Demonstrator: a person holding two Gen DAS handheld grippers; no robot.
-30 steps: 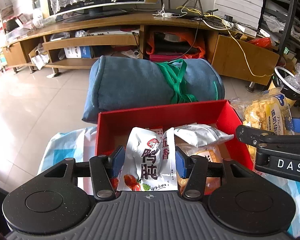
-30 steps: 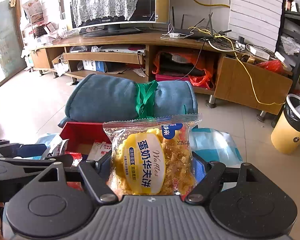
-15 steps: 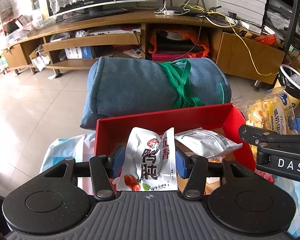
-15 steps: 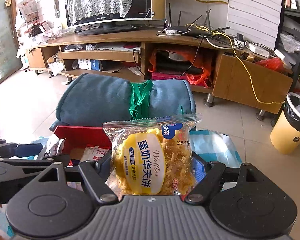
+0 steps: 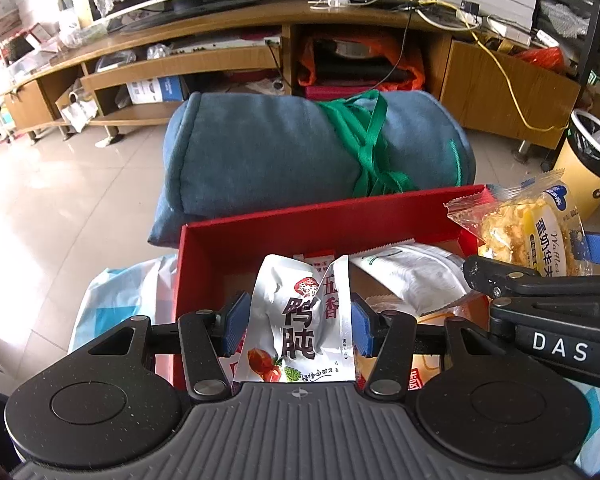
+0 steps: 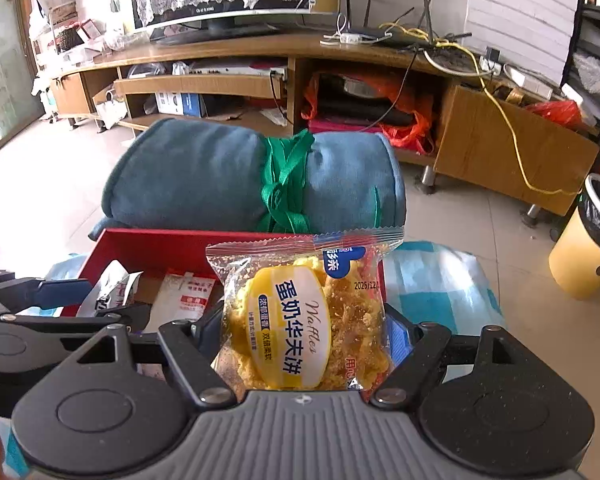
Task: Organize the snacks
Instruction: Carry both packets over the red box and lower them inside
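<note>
Two grippers, each clamped on a snack: left gripper grips a silver pouch over the red box; right gripper, at 3 o'clock, grips a waffle bag.

Both views are bright with daylight. It enters from about nine to ten o'clock, where the glass door in the right wrist view is washed pale. The floor carries a broad white glare at eight to nine o'clock in the left wrist view, blown out near the edge. The silver packet shines in patches but its print stays readable. The shelves at two o'clock are dim. Shadows are soft, darkest inside the red box. Fisheye bending curves the TV stand and stretches the corners. Focus is sharp throughout; no motion blur shows.
</note>
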